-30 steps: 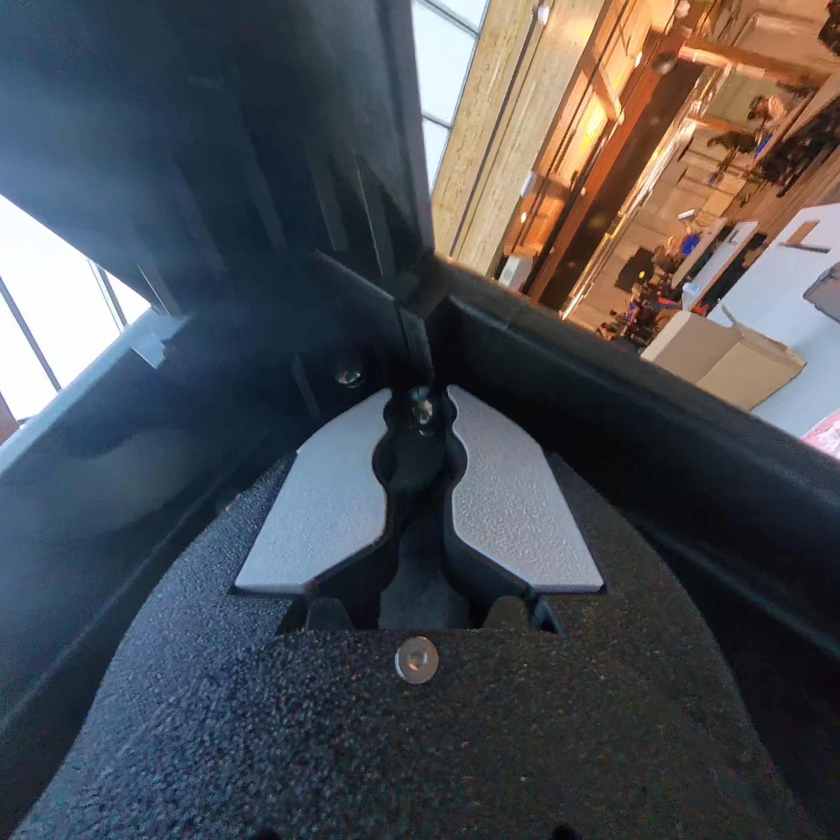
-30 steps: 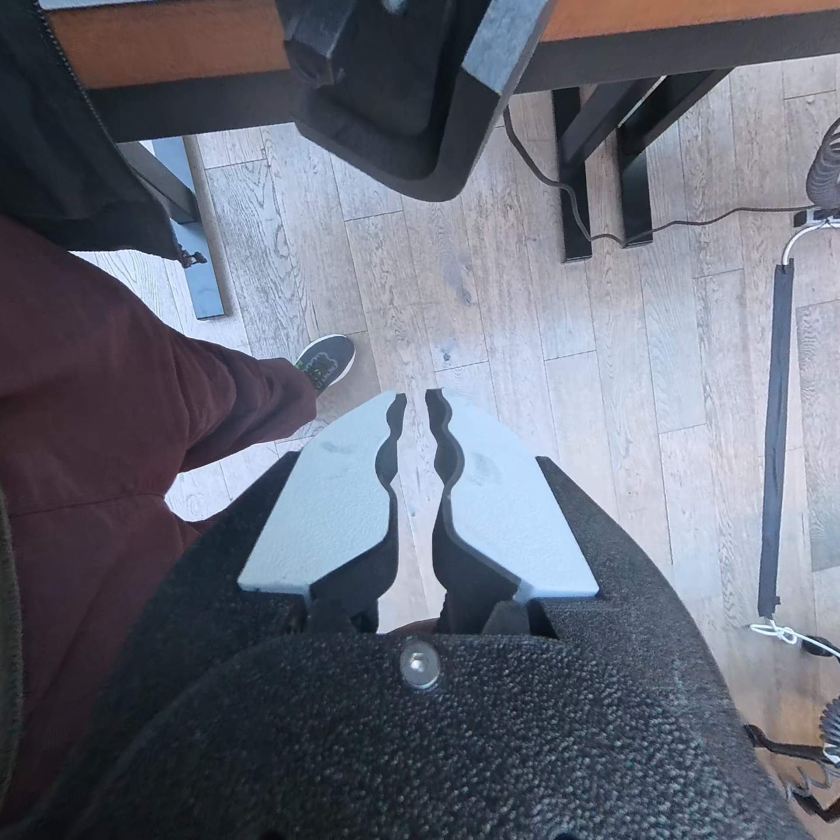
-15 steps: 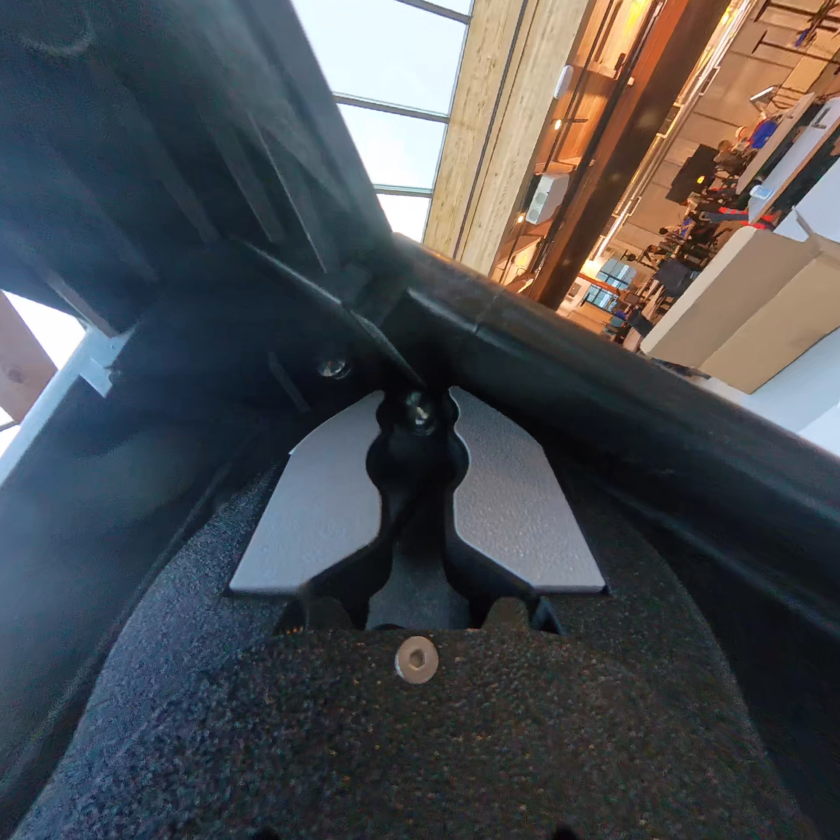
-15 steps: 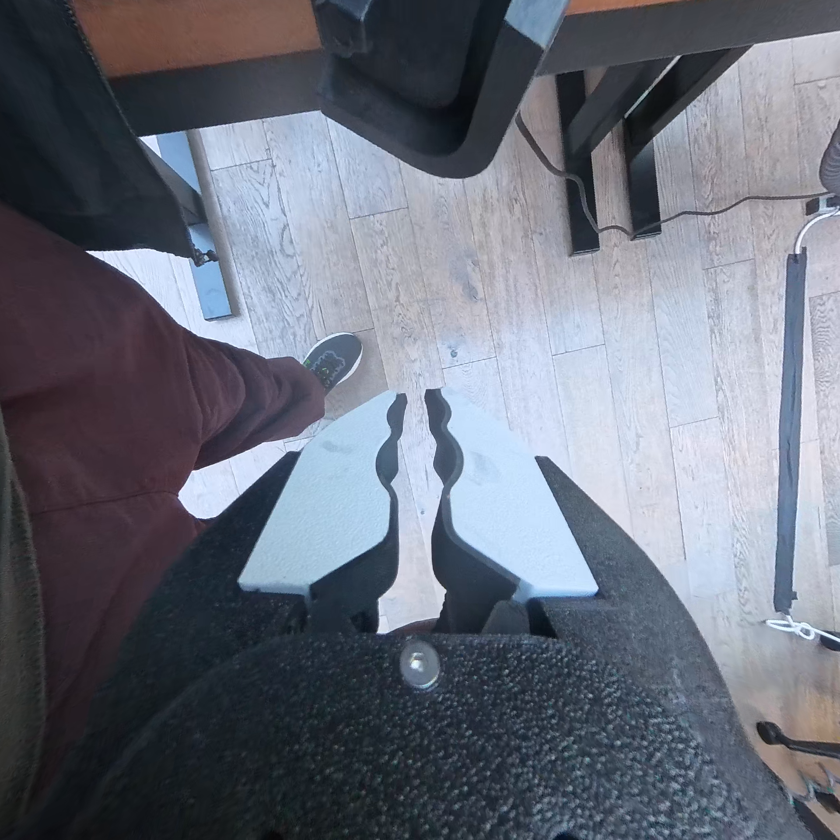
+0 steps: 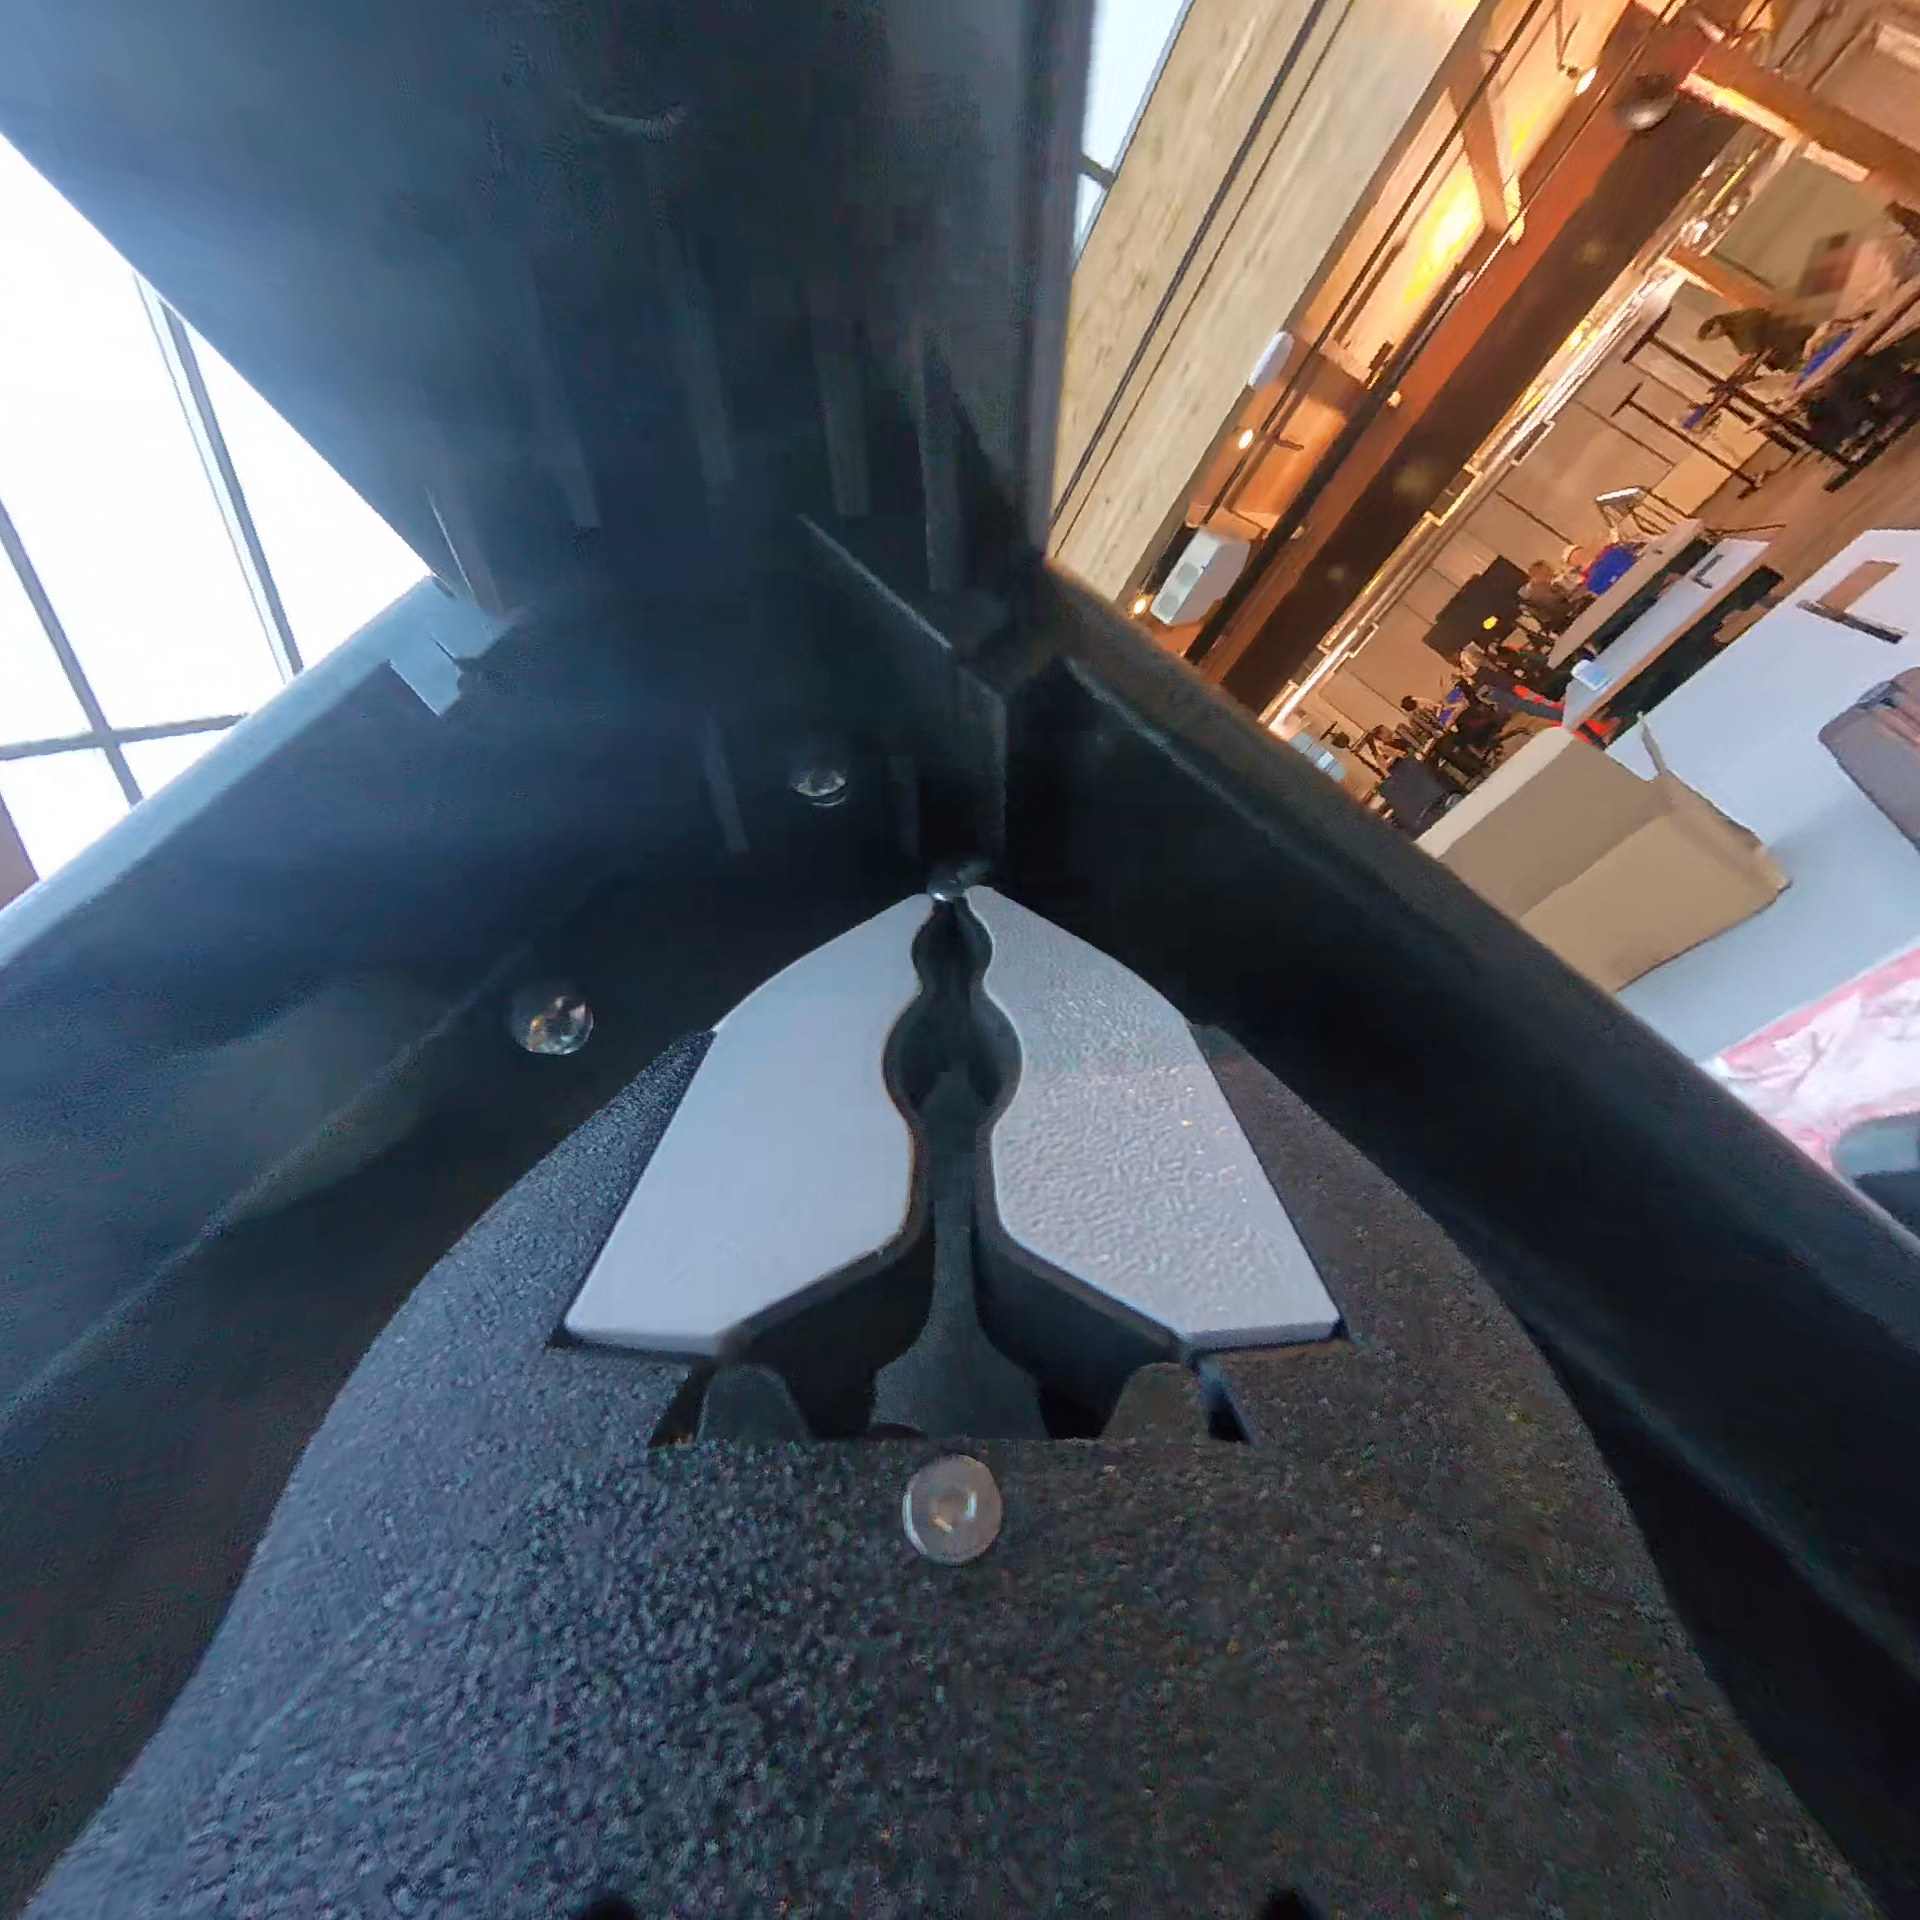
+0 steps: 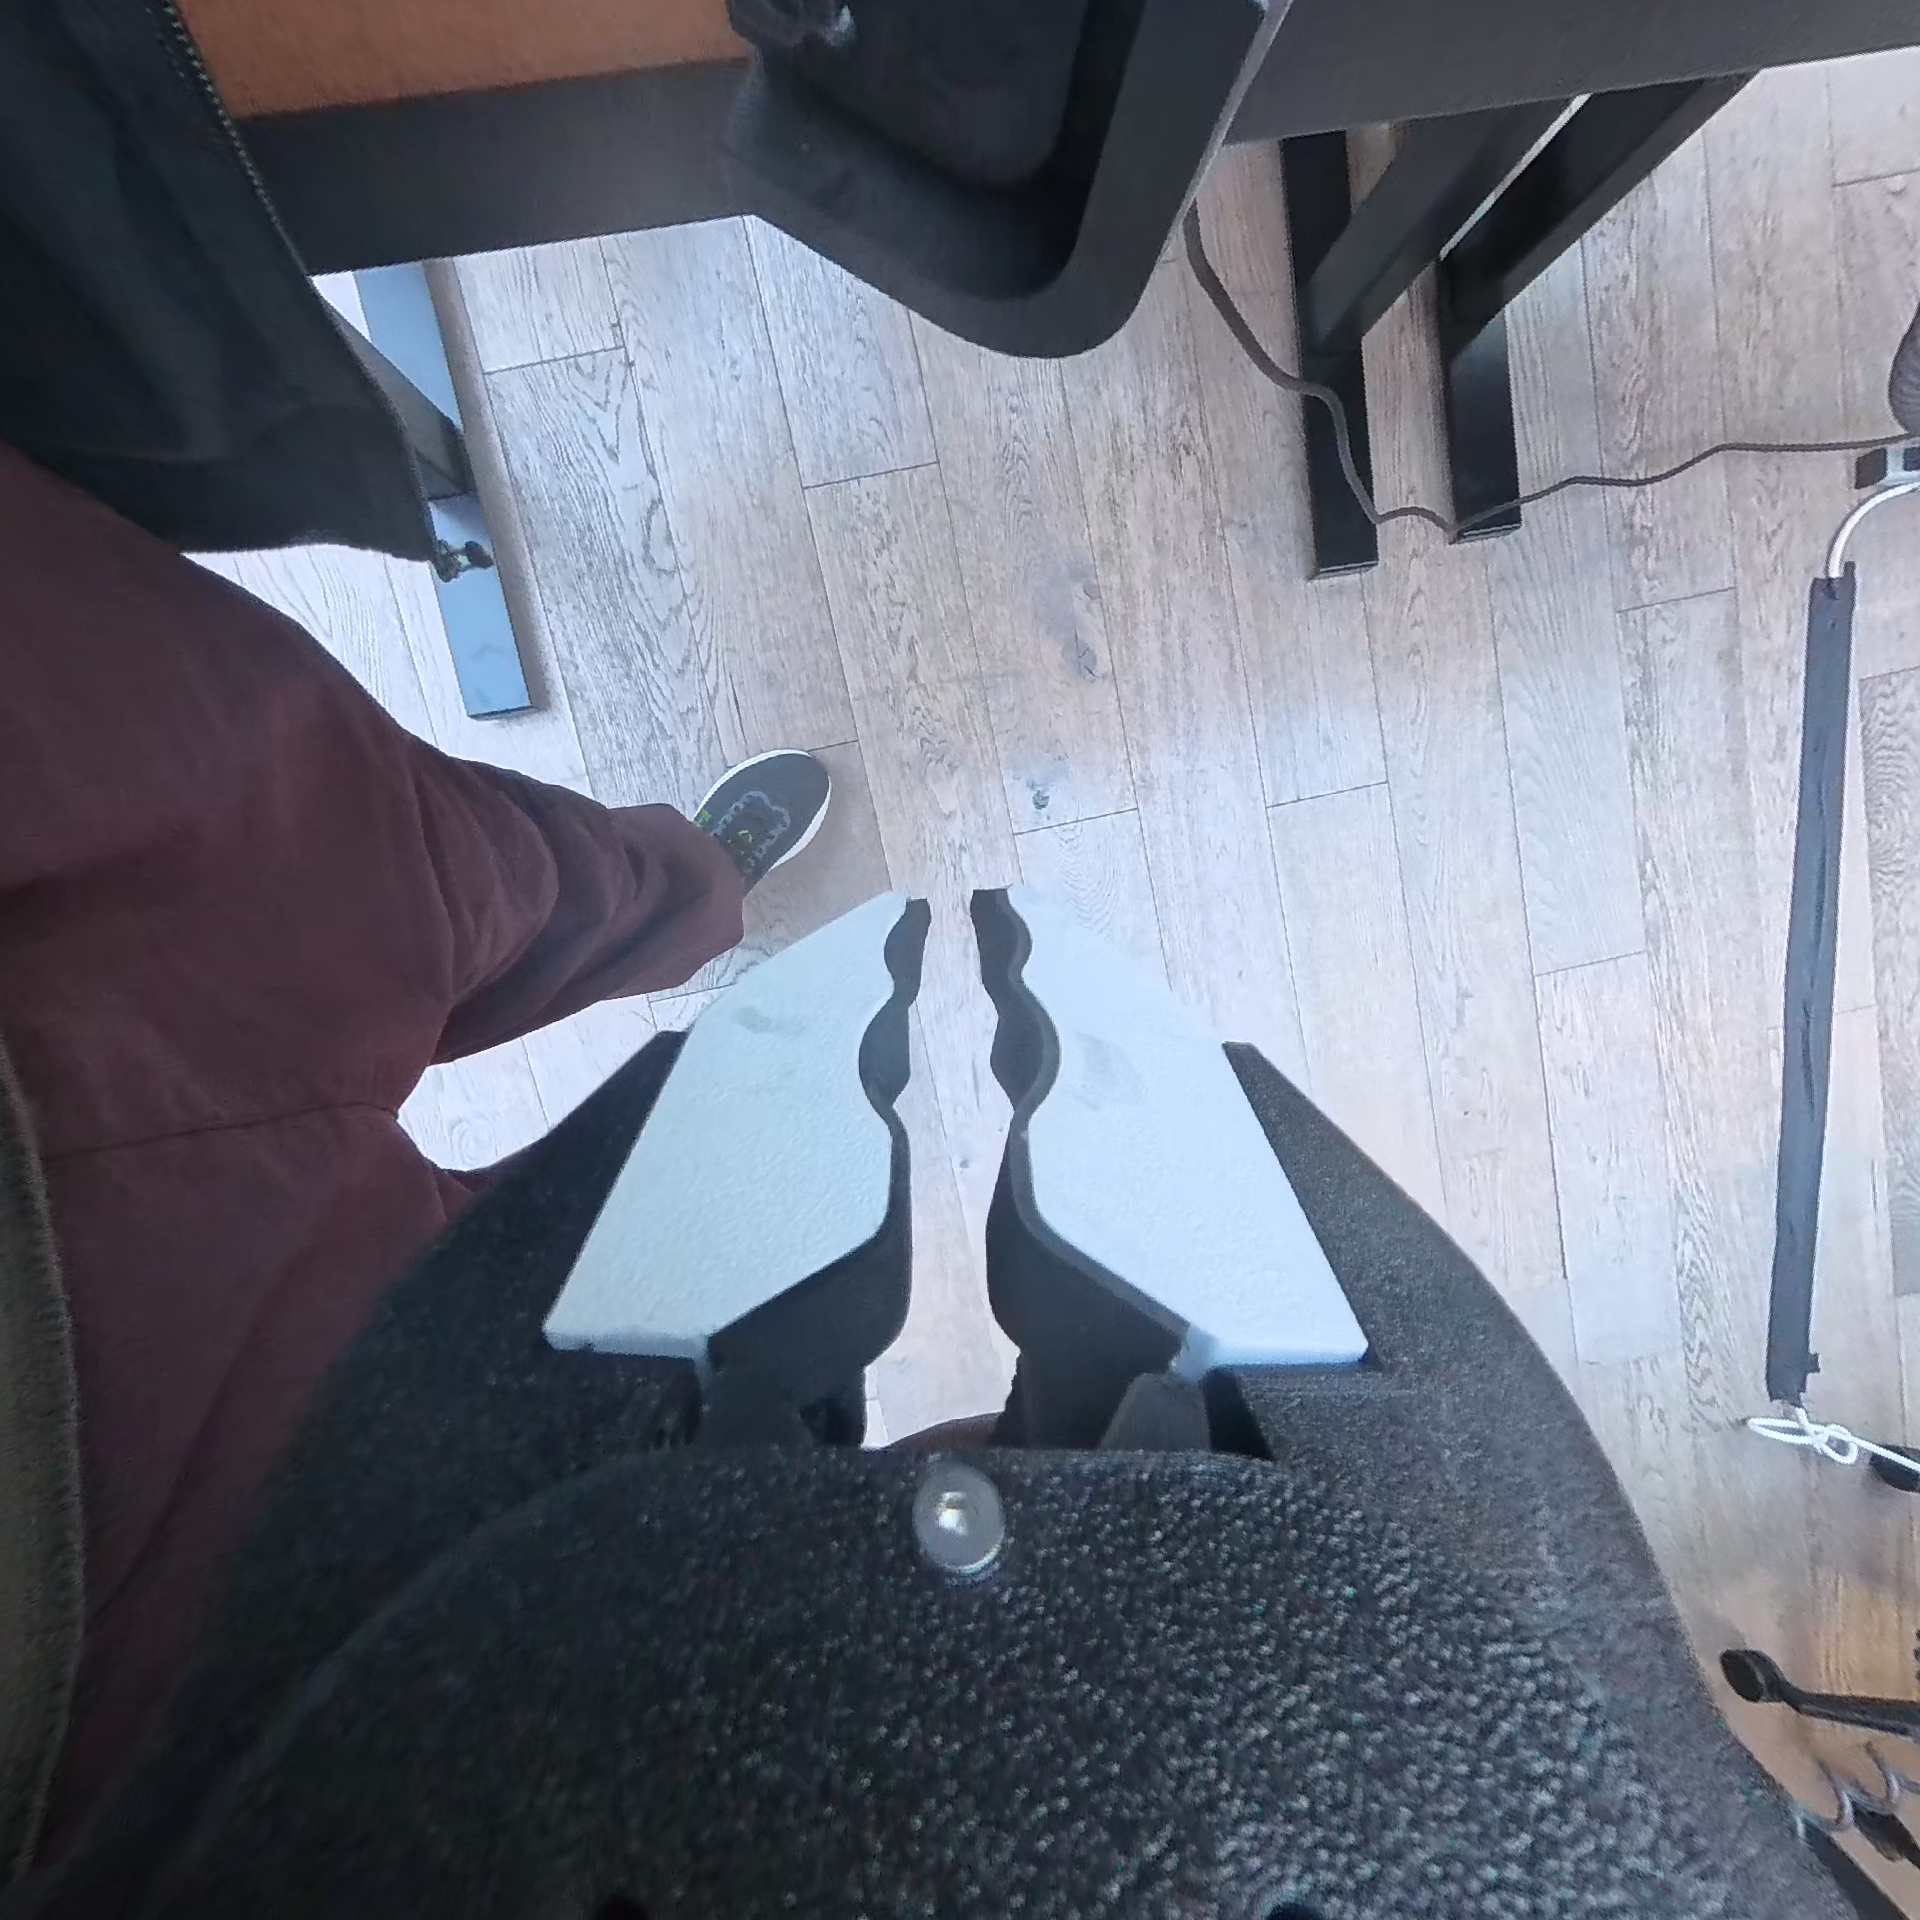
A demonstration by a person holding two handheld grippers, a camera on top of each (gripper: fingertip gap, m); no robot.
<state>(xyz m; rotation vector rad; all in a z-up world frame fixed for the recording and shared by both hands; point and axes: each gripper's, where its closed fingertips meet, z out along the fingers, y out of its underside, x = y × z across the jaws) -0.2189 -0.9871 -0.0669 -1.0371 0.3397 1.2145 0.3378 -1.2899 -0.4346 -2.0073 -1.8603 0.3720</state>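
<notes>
1. My left gripper (image 5: 954,902) sits deep in the inside corner of a black plastic case (image 5: 644,436), its fingers pinched together on a small dark screw or stud (image 5: 954,878) at the corner seam; I can't tell exactly what it is.
2. I count two shiny round fasteners (image 5: 551,1020) on the case wall just left of the tips, one lower, one higher.
3. My right gripper (image 6: 949,906) hangs above the floor, fingers slightly parted, holding nothing.
4. A person's maroon trouser leg (image 6: 312,883) fills the left; one dark shoe (image 6: 764,816) shows beyond it.
5. Below lies a pale wood plank floor (image 6: 1143,779), with a black cable (image 6: 1340,457) trailing across it.
6. Farther up, the black case corner (image 6: 987,187) overhangs the wood-topped table edge (image 6: 468,62); two black table legs (image 6: 1340,416) stand to the right.
7. Far off in the left view: bright windows (image 5: 125,540), a cardboard box (image 5: 1600,883), a warm-lit hall.
</notes>
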